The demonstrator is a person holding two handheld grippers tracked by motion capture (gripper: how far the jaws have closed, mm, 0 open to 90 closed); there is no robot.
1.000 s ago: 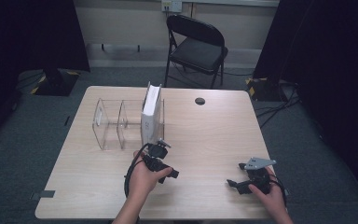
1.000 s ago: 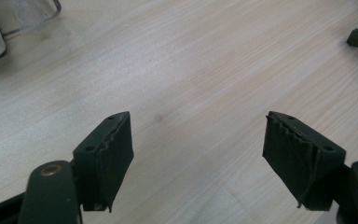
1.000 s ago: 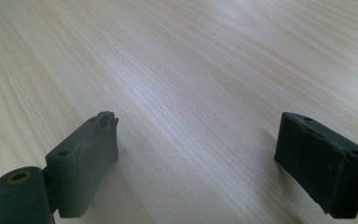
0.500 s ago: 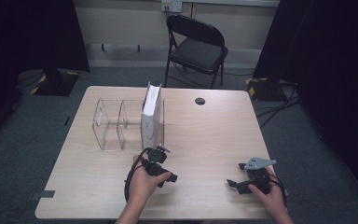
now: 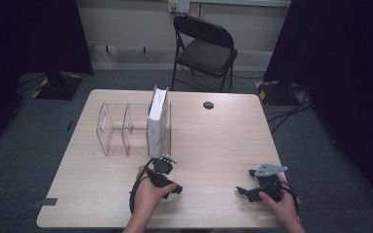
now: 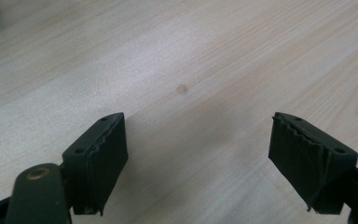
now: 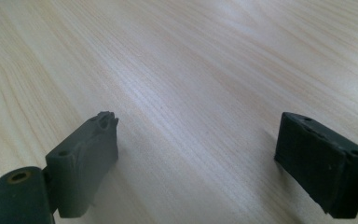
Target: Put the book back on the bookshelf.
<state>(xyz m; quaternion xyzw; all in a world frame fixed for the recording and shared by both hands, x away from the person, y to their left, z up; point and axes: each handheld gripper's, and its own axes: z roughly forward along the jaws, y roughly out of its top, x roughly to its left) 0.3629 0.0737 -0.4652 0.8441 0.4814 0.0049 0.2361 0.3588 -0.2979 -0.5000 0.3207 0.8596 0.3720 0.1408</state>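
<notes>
Two grippers rest low over the table [image 5: 213,141], the left gripper [image 5: 167,180], jaws apart and just widening on nothing, just before the white book [image 5: 156,124] upright in the rack [image 5: 111,127], the right gripper [image 5: 252,191] likewise agape.

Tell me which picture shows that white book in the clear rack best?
The high view: there the white book stands upright in the rightmost slot of the clear rack, seen whole from above. The left gripper view and right gripper view look along open tongs at bare wood of the table, so they add nothing about the book.
</notes>
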